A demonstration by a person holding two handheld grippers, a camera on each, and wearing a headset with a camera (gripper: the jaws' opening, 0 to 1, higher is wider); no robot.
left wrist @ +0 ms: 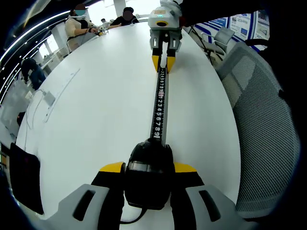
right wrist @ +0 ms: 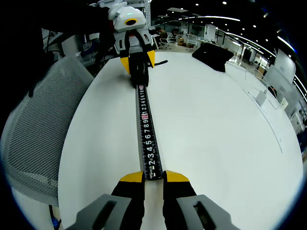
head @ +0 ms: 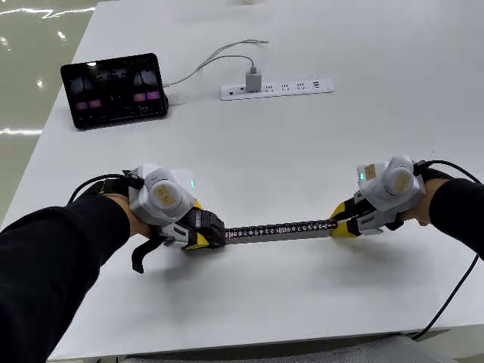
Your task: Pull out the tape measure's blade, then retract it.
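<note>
The left claw [left wrist: 148, 168] clamps the rigid case [left wrist: 149, 184]; the right claw [right wrist: 153, 176] pinches the thin blade [right wrist: 145, 124] by its tip. Springy, it likely recoils sharply if released.

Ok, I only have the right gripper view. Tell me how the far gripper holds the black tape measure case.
Observer: The left gripper is shut on the black plastic tape measure case, one yellow-tipped jaw on each side.
Operator: Report what else lies on the white table.
Observer: The head view shows a white power strip with a white plug adapter in it, well apart from the black numbered blade.
Operator: Check the black tablet.
Observer: Its screen is lit and faces the person.
</note>
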